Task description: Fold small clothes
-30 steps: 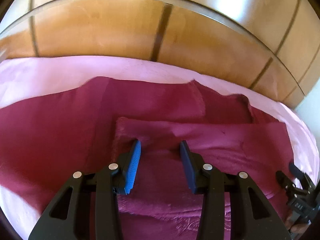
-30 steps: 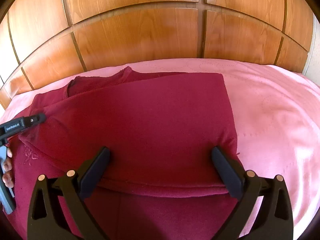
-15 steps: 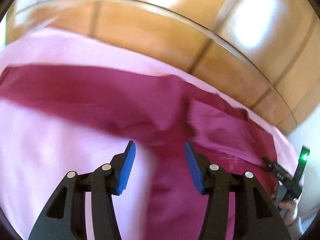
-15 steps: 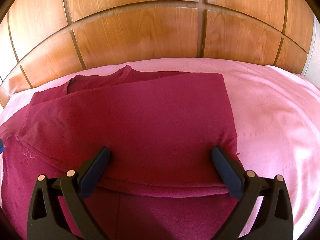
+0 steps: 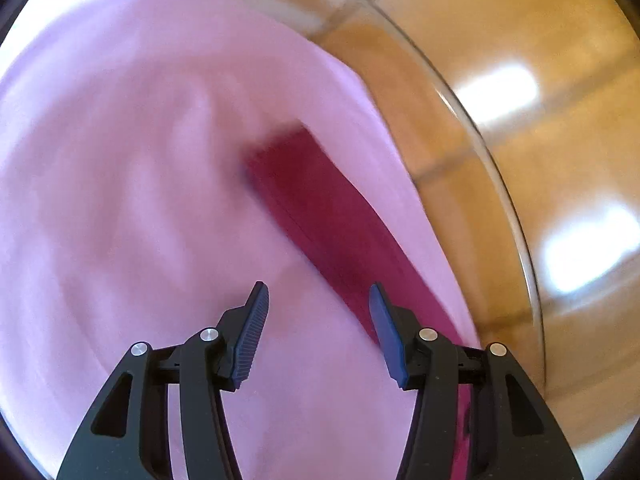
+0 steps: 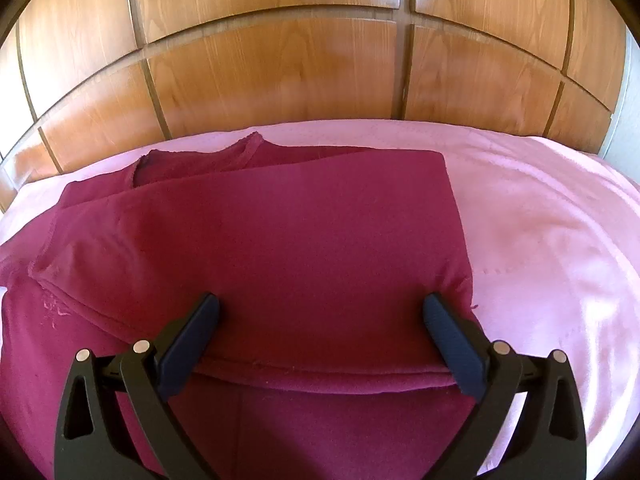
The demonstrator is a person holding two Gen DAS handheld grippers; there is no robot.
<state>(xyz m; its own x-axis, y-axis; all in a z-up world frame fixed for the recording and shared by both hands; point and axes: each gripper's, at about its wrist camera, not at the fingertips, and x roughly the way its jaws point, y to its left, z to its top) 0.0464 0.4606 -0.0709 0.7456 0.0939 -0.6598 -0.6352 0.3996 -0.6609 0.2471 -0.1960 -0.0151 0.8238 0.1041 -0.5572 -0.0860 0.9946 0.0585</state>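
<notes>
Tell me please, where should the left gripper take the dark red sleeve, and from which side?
Probably at the sleeve's far end, the cuff. The sleeve lies flat and straight on the pink sheet, its end free, so the open left gripper can come along its length and pinch the cuff edge.

1. Garment (image 6: 304,248): matt maroon cloth, soft, faintly fuzzy, stitched hems.
2. Sheet (image 6: 552,240): pink cloth, slight sheen, quilted stitch lines.
3. Headboard (image 6: 280,68): glossy varnished wood, visible grain.
4. Left gripper (image 5: 318,320): matt black plastic, ribbed blue pads, metal rivets.
</notes>
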